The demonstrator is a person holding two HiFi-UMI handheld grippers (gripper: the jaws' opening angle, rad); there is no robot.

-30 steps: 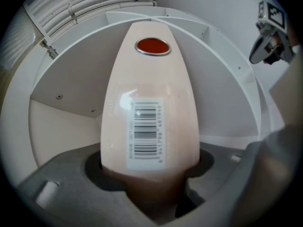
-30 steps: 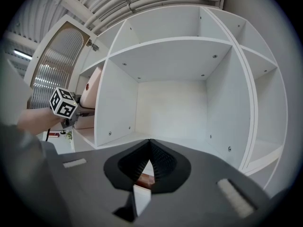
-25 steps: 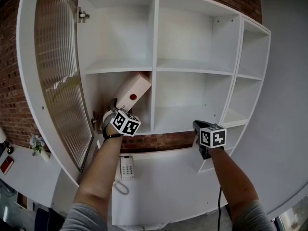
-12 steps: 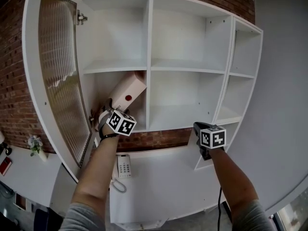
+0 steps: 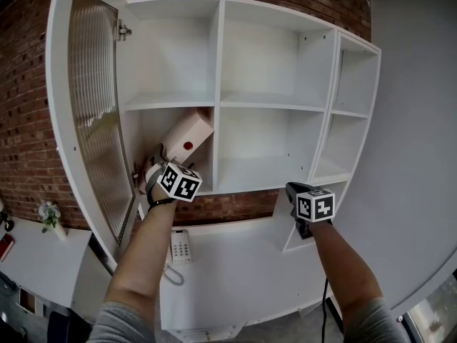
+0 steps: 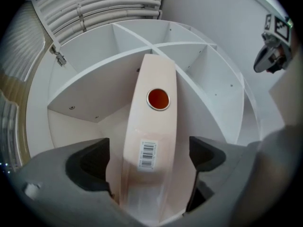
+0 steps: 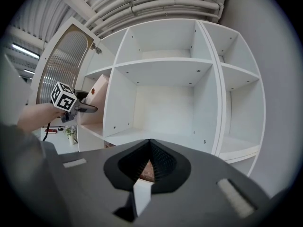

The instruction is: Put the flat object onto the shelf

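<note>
White shelf unit (image 5: 271,102) on a brick wall (image 5: 28,120), its ribbed-glass door (image 5: 96,113) standing open along the left edge. The flat object (image 5: 187,138), a smooth cream board with an orange disc and a barcode label, leans tilted in the lower left compartment. The left tongs (image 6: 147,155) have just been opening and are spread around the board's lower end, pads clear. The right tongs (image 7: 149,167) are pressed together and empty.

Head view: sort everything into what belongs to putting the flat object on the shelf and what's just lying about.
Job in hand: flat object, leaning in the lower left compartment; shelf; left gripper, whose jaws have just been opening, pads off the flat object between them.

Lying about: telephone; potted flowers; right gripper, shut and empty.
</note>
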